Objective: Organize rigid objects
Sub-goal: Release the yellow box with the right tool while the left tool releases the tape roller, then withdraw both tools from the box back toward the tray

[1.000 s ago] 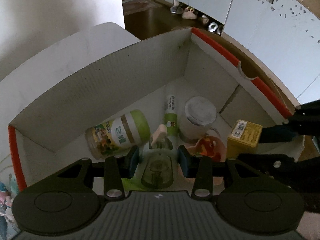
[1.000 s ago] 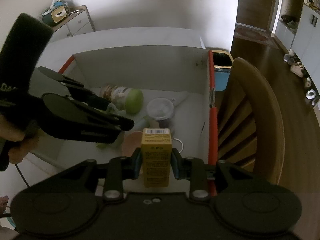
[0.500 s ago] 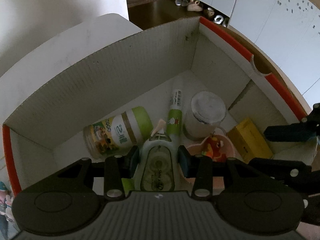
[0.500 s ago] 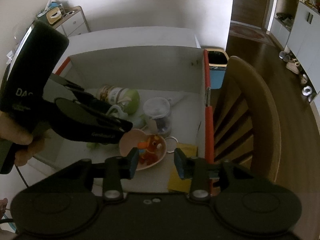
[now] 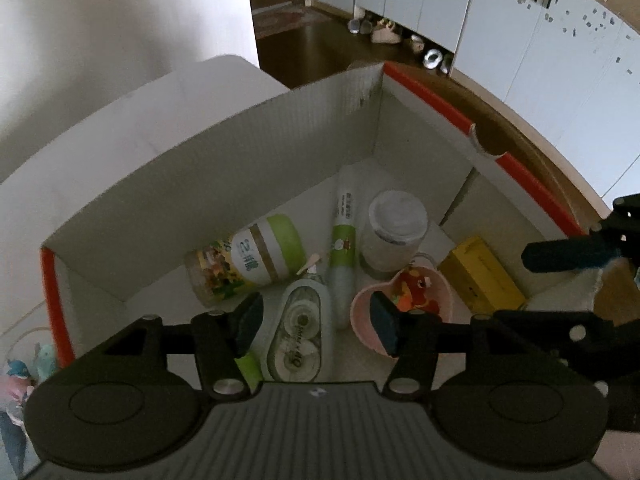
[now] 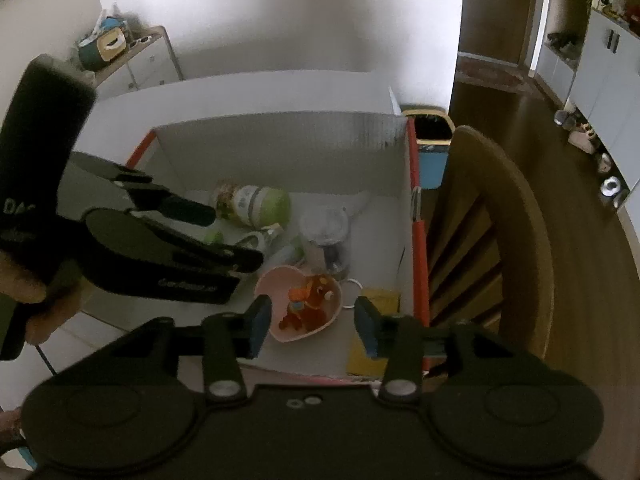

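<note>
Correction tape [image 5: 298, 330] lying flat on the floor of the box [image 5: 224, 184], at 12 o'clock from the left claw [image 5: 316, 322], free between jaws that have just been opening and now stand half apart, touching nothing. Green-capped jar [image 5: 248, 260] on its side at 11 o'clock, tube [image 5: 345, 248] just beside at 1 o'clock, lidded cup [image 5: 394, 236] beyond. Yellow carton [image 5: 480, 274] resting at 3 o'clock against the box's right wall. Right claw [image 6: 312, 326] likewise just been opening, partly spread and empty, hovering above the pink heart dish [image 6: 300, 304]. Chair [image 6: 492, 248] outside the box. Judged: release step, both items dropped in. Next calls for lifting both claws clear of the rim without nudging the contents, then seeking whatever remains outside.
</note>
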`<state>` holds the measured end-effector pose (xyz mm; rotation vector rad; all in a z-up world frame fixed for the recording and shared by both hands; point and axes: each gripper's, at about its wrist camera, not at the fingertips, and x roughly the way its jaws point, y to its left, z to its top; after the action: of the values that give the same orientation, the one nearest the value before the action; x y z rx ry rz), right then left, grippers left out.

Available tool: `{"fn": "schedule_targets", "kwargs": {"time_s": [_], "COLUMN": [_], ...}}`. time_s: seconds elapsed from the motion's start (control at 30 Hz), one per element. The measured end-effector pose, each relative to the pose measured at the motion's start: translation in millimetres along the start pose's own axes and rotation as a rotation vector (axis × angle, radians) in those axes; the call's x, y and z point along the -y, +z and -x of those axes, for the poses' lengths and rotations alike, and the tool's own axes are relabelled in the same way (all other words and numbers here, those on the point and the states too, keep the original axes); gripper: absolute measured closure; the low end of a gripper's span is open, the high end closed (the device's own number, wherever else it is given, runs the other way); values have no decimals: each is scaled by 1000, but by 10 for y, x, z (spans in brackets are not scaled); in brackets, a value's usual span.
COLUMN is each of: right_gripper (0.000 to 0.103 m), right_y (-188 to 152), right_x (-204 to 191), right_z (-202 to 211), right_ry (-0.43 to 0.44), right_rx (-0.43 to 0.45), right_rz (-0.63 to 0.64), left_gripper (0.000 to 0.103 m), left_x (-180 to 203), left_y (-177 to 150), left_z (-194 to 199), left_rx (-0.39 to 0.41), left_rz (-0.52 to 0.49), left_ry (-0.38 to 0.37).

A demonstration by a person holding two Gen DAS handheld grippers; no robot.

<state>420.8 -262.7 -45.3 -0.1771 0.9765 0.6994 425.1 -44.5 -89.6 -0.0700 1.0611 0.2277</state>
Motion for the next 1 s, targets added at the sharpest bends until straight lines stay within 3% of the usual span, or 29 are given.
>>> {"fn": "schedule_targets", "kwargs": {"time_s": [0.5, 0.57, 0.9, 1.0], "right_gripper": [35, 34, 21, 16], "right_y": [49, 54, 85, 92], "right_x": [-226, -286, -674, -819], "right_z": [387, 416, 543, 566], "right_ry": [26, 31, 40, 40], "right_rx": [88, 96, 142, 157], "right_rz": [-30, -33, -50, -57], "left_gripper": [43, 36, 35, 28], "left_x": [-68, -100, -348, -465], "left_y": [-180, -226, -428, -515], "left_z": [747, 858, 1268, 1375], "left_rx": [147, 168, 246, 265], "left_rz": [25, 34, 64, 72], "left_ry": [-22, -28, -61, -62]}}
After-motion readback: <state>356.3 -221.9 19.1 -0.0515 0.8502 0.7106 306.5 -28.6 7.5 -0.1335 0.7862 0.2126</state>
